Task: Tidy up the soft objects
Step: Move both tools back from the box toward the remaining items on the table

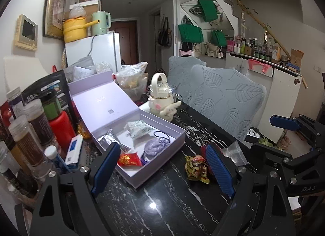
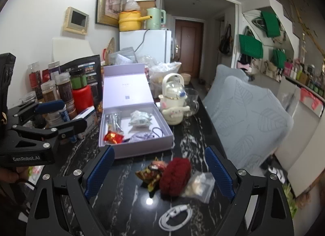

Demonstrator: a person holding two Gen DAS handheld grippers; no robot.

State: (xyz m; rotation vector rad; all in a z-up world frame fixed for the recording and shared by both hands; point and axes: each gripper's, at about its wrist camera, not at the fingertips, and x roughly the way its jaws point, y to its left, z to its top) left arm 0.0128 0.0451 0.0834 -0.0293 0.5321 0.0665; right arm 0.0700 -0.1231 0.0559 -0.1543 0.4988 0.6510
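An open lilac gift box (image 1: 154,175) lies on the black marble table and holds a silver sachet (image 1: 110,140), a white-green packet (image 1: 138,128), a purple pouch (image 1: 155,146), a red packet (image 1: 130,160) and a hair tie. My left gripper (image 1: 162,167) is open, empty, just short of the box's near corner. On the table to the right lie a yellow-red snack packet (image 2: 151,173), a dark red fluffy scrunchie (image 2: 174,175) and a clear bag (image 2: 200,183). My right gripper (image 2: 159,173) stands open around these, touching none. The box (image 2: 138,150) lies beyond them.
Jars and bottles (image 1: 36,134) crowd the table's left side. A cream kettle with a plush toy (image 1: 162,98) and a glass cup (image 2: 192,102) stand behind the box. A coiled white cable (image 2: 175,217) lies near the front. Grey leaf-pattern chair backs (image 2: 249,118) line the right edge.
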